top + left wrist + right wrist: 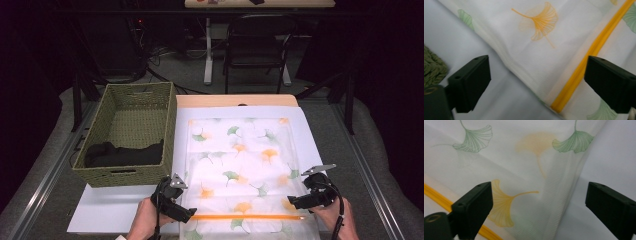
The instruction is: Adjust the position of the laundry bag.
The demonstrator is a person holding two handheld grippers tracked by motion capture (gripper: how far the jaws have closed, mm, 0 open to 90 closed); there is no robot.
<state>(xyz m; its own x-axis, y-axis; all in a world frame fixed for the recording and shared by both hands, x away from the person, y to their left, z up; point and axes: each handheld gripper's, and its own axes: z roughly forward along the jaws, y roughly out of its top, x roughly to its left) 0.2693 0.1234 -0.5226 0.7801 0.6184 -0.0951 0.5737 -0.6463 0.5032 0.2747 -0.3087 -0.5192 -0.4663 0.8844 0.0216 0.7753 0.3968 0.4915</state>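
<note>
Both tongs, left (190,215) and right (292,202), stand spread above the ginkgo-print cloth (240,165), flat on the surface beside the basket (130,107). We should pinch near corners evenly.

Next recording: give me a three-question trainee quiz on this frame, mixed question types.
1. True or false: the left gripper is clamped on the ginkgo-print cloth.
2. What lies in the woven basket? A) dark garment B) towels C) nothing
3. What colour is the stripe running between the two grippers?

Key: 1 false, its jaws stand open, as do those of the right gripper. 2 A, the dark garment. 3 orange.
</note>
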